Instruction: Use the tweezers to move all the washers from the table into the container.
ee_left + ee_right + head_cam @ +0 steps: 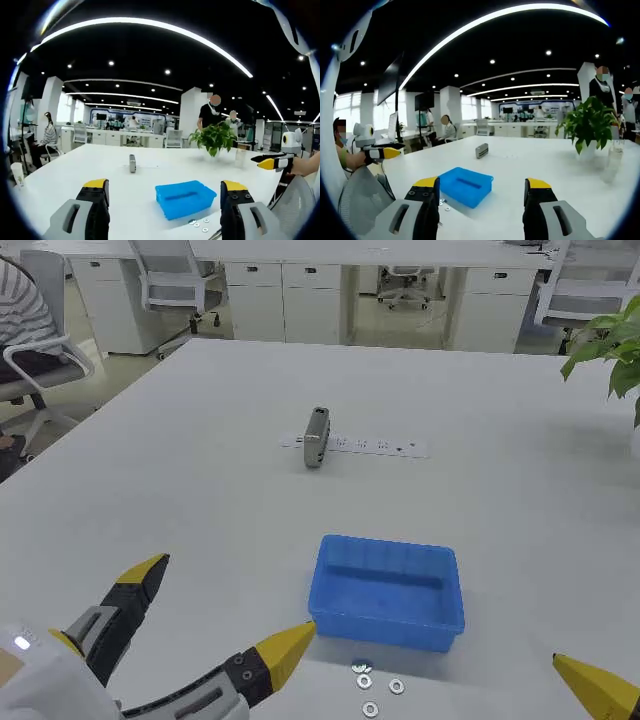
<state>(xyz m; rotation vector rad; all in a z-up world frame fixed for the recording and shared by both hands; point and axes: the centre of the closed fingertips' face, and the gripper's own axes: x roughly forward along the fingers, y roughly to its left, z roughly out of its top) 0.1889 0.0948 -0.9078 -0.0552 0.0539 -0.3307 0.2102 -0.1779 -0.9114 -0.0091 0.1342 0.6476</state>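
A white table [200, 460] carries a blue container [388, 590] – 4 washers [364, 681] just in front – and a power strip [370, 446] farther back.

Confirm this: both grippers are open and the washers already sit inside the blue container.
Wrong in one respect: the washers lie on the table just in front of the blue container, which is empty, as the head view shows. The left gripper and right gripper are indeed open.

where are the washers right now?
Head view, bottom centre: the washers lie loose on the table, just on the person's side of the blue container.
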